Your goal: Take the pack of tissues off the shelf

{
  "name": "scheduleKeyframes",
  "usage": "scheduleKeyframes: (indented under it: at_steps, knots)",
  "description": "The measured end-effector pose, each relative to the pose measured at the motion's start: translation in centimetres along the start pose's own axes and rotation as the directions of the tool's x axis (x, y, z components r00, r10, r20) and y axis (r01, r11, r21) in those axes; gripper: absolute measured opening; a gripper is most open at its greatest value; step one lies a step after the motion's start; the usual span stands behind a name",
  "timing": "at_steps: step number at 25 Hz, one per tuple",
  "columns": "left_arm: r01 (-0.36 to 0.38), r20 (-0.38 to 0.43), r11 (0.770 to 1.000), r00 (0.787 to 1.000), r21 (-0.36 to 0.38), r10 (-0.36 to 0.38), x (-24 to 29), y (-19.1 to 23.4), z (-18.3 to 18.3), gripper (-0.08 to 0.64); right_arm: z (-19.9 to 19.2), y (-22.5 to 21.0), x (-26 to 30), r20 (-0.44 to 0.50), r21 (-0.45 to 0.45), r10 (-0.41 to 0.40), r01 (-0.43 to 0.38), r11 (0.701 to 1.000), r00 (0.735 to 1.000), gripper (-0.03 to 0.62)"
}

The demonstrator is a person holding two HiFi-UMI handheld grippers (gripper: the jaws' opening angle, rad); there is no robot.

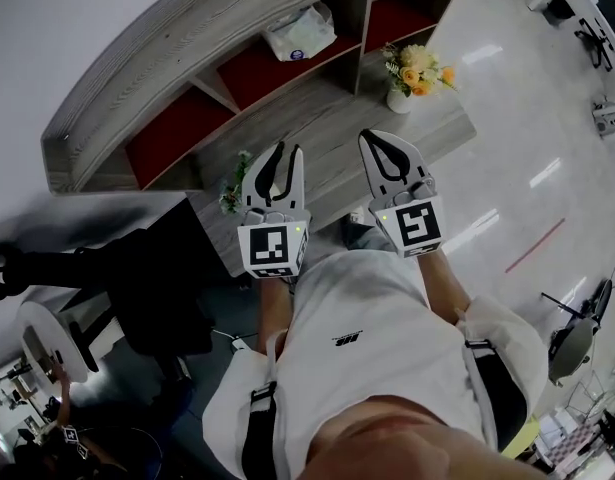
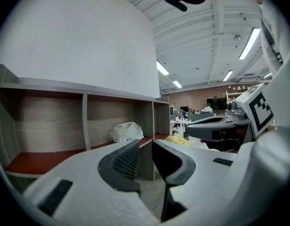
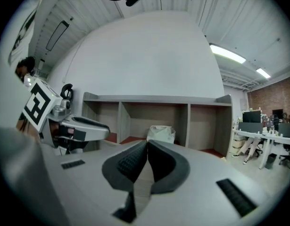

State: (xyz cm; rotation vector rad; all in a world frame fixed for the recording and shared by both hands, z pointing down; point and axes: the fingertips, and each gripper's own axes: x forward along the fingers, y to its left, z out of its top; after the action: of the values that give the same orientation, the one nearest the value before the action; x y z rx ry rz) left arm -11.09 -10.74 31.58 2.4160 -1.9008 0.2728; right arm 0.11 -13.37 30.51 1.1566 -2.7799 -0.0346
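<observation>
Holding both grippers level in front of our chest, we are facing the shelf (image 1: 167, 93) with nothing gripped in either tool. We are keeping the left gripper (image 1: 285, 151) slightly released: in the left gripper view its jaws are standing a narrow gap apart, and only the shelf's lower edge and the boards below are showing between them. We are keeping the right gripper (image 1: 375, 140) clenched on nothing, and in the right gripper view its pads (image 3: 135, 161) are meeting at the tips.

In the head view we are holding the two tools side by side and near each other, jaws pointing toward the shelf and marker cubes toward our body. Our forearms are reaching out from the white shirt (image 1: 367, 338) with the elbows close to our sides.

The tissues (image 1: 300, 33) are lying in a pale, crinkled wrapper on the red floor of the middle of the three compartments we can see, well apart from both grippers. The right gripper's jaws are lining up just below the pack in its own view, while the left gripper's are pointing a little to its right. Flowers (image 1: 417, 68) in a white vase are standing on the boards before the shelf, beyond the right gripper.
</observation>
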Motion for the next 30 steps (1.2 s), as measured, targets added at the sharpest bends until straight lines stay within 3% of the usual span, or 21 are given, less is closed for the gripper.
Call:
scheduleKeyframes:
  at_steps: [12,30]
  knots:
    - [-0.081,-0.033,0.997,0.996,0.006,0.081,4.1,1.2,-0.3,0.095,-1.0,-2.6,4.0,-0.01,0.008,0.092,-0.092,0.996,0.996,0.026]
    - [-0.101,-0.038,0.995,0.994,0.004,0.101,9.0,4.2,0.0,0.089,-0.9,-2.6,8.5,0.0,-0.003,0.156,-0.156,0.988,0.988,0.028]
